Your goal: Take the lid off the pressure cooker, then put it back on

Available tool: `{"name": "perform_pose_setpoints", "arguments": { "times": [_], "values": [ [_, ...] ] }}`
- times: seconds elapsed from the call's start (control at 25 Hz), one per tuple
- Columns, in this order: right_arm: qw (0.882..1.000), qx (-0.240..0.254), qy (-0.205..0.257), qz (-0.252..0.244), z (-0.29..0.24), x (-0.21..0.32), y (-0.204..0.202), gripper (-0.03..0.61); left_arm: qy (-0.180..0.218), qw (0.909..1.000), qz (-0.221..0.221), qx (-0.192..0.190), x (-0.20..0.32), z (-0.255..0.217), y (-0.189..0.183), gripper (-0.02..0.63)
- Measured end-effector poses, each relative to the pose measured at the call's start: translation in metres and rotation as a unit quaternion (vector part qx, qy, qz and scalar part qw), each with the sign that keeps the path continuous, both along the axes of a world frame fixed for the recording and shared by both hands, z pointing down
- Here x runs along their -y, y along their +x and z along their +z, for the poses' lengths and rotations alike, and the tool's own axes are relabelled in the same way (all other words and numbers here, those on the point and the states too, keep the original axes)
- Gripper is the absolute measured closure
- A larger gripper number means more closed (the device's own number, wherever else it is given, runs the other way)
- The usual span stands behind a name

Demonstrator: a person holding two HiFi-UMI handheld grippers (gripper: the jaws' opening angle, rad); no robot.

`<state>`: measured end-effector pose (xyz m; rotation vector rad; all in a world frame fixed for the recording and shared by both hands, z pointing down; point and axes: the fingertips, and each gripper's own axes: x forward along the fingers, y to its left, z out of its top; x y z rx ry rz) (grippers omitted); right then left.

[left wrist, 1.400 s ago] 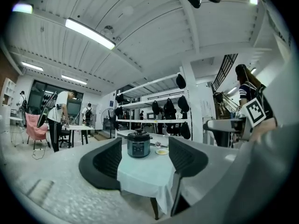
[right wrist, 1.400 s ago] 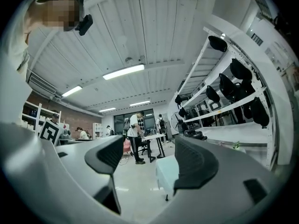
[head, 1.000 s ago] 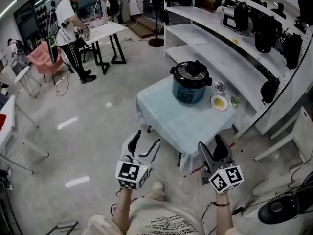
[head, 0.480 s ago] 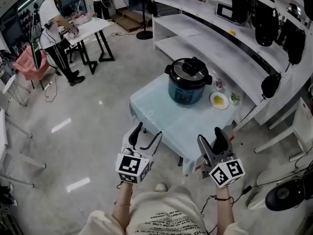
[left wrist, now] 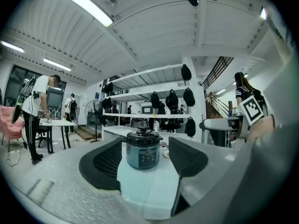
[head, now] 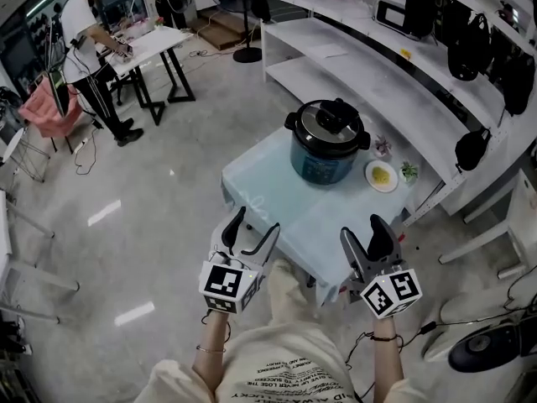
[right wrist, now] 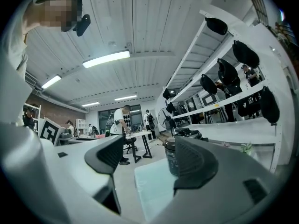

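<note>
Closing on the tabletop since a second ago, bringing its near edge just ahead of the left gripper and right gripper. Amounting to approach only: leaving the lid seated on the cooker at the far side, well apart from both. Holding the left gripper spread and empty, framing the cooker between its jaws from afar; holding the right gripper spread and empty too, half hiding the cooker behind one jaw. Facing a round, dark, glossy lid topped by a chunky black knob, a blue-grey cylindrical body with stubby black side handles, a pale smooth cloth draping the tabletop, a small plate just beside the cooker.
</note>
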<state>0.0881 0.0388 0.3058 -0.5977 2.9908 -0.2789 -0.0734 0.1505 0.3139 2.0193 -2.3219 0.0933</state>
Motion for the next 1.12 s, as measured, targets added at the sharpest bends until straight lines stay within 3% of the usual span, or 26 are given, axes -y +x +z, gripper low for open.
{"name": "perform_pose_setpoints", "arguments": {
  "times": [0.68,1.12],
  "values": [
    [1.000,-0.010,-0.010,0.024,0.004,0.125,-0.088,0.253,-0.020,0.9990,0.039,0.000,0.132,0.003,-0.084,0.314],
    [0.999,-0.027,-0.015,0.037,0.005,0.197,-0.125,0.253,-0.044,0.9944,0.096,0.004,0.221,0.008,-0.112,0.314]
  ]
}}
